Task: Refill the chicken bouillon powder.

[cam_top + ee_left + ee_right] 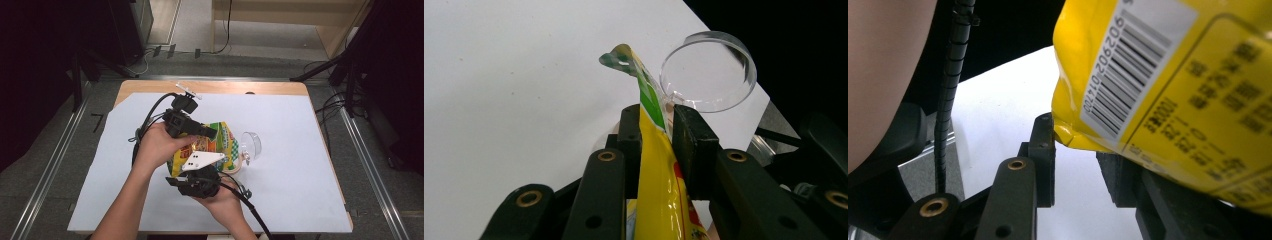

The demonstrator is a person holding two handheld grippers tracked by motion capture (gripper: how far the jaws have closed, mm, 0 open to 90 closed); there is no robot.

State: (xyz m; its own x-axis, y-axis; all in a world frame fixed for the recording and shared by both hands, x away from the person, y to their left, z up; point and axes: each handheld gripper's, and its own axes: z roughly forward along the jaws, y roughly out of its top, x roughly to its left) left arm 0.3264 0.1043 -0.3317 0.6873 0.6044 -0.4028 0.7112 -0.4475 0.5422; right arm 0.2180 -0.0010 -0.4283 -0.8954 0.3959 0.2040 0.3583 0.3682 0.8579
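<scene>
The yellow snack bag (216, 145) is held up over the white table cover (300, 190), near its middle, with a clear plastic cup (250, 145) lying on its side just beside the bag's far end. In the left gripper view the left gripper (657, 131) has its jaws clamped on the bag's flattened top seal, the green-and-yellow corner (624, 57) standing free above the pads. In the right gripper view the right gripper (1075, 160) has the bag's lower corner, the one by the barcode (1128, 70), sitting between its jaws; the corner bears on the right-hand pad, but a gap shows beside the left-hand pad, so a firm grip there cannot be confirmed. Judgement: the step in hand appears to be opening the bag, or tilting it toward the cup. To do it well, the lower grip should be made secure first, the top grip kept on the seal alone, and any pull applied slowly. The cup should be stood upright before anything is poured.
</scene>
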